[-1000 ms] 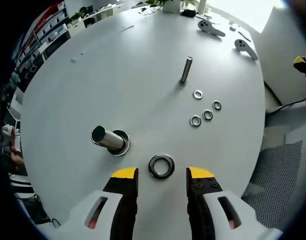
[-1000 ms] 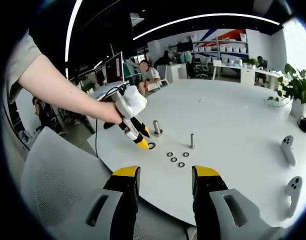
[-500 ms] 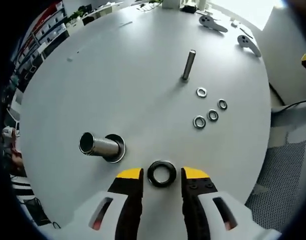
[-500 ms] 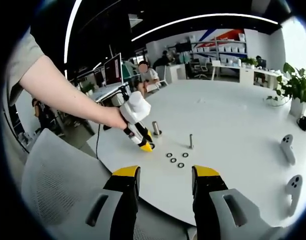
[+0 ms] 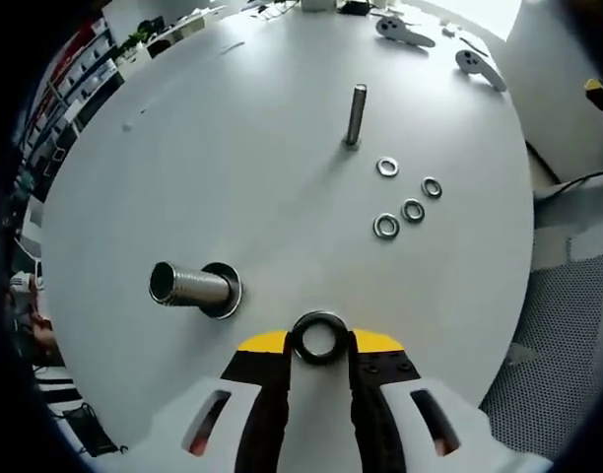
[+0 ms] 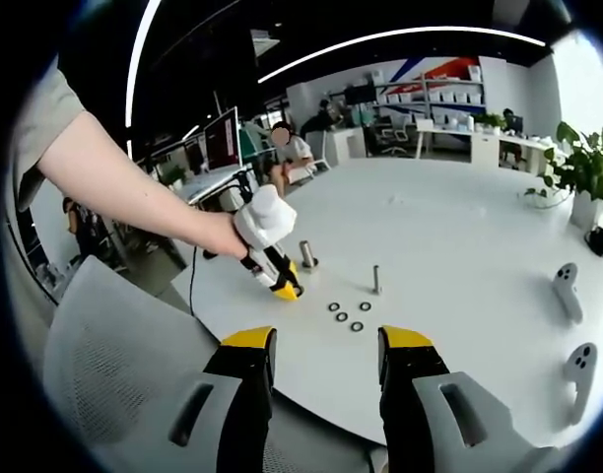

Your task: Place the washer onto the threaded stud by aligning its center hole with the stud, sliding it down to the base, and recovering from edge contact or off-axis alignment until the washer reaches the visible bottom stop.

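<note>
A large dark washer (image 5: pixel 319 319) lies flat on the white table near its front edge, and my left gripper (image 5: pixel 319 345) is shut on it, a yellow tip touching each side. To its left the thick threaded stud (image 5: pixel 191 286) stands on a round base flange, a short way from the washer. In the right gripper view the left gripper (image 6: pixel 284 287) rests low at the table edge beside that stud (image 6: pixel 307 252), held by a person's hand. My right gripper (image 6: pixel 321 347) hangs open in the air off the table, holding nothing.
A thin stud (image 5: pixel 356 114) stands farther back, with several small washers (image 5: pixel 412 210) lying to its right. Two grey controllers (image 5: pixel 476 66) lie at the far edge. A mesh chair (image 6: pixel 114 365) stands beside the table, under my right gripper.
My left gripper's jaws have shut from a wide gap onto the large washer. The left view has moved slightly lower and closer. The right gripper has stayed still.
</note>
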A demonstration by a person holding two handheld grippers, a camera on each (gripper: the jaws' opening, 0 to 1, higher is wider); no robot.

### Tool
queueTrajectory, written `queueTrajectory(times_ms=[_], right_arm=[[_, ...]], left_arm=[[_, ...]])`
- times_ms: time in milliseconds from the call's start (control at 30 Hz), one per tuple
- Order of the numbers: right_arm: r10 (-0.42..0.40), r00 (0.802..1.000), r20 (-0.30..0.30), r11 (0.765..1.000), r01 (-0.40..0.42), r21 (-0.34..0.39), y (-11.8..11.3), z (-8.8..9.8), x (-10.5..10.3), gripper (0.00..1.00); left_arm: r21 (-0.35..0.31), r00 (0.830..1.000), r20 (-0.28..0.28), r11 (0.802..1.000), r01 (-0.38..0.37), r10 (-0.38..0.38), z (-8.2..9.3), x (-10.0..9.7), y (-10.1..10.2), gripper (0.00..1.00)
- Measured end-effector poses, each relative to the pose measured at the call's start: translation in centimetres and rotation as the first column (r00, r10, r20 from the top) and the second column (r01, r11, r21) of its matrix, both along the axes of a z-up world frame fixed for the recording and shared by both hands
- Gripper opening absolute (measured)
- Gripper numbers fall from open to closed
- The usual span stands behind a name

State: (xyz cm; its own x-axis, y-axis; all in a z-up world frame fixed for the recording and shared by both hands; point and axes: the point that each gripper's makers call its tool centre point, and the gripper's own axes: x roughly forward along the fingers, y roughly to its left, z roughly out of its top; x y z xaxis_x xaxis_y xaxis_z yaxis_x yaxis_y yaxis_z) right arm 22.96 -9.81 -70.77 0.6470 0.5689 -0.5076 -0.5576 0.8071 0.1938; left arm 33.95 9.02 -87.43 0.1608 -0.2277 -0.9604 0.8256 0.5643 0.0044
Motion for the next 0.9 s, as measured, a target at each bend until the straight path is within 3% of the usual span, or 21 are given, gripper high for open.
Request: queueTrajectory(times_ms=[267,667,833,900], right_arm=[[0.003,1.0,0.004,1.0,-0.003,-0.001,0.0,0.1,0.0,0.44],[0.006,1.0,0.003,1.0,-0.006,0.001,0.1,0.0,0.0,0.44],[-0.003,1.0,0.003,1.0,0.003,0.006,0.0,0.1,0.0,0.44],[-0.002,1.0,0.002,1.0,0.002,0.005,0.0,0.1,0.0,0.44]], left_arm=[[0.042,0.999,-0.035,0.999,0.007,-0.006,0.0,-1.0,1.6,0.21],[0.13,0.993,-0.1,0.989,0.07,-0.057,-0.3,-1.1,1.5,0.23],[0.122,0.992,-0.109,0.989,0.079,-0.066,-0.2,-1.1,1.7,0.22],[0.12,0.988,-0.104,0.985,0.128,-0.115,-0.3,-1.3,1.7,0.22]])
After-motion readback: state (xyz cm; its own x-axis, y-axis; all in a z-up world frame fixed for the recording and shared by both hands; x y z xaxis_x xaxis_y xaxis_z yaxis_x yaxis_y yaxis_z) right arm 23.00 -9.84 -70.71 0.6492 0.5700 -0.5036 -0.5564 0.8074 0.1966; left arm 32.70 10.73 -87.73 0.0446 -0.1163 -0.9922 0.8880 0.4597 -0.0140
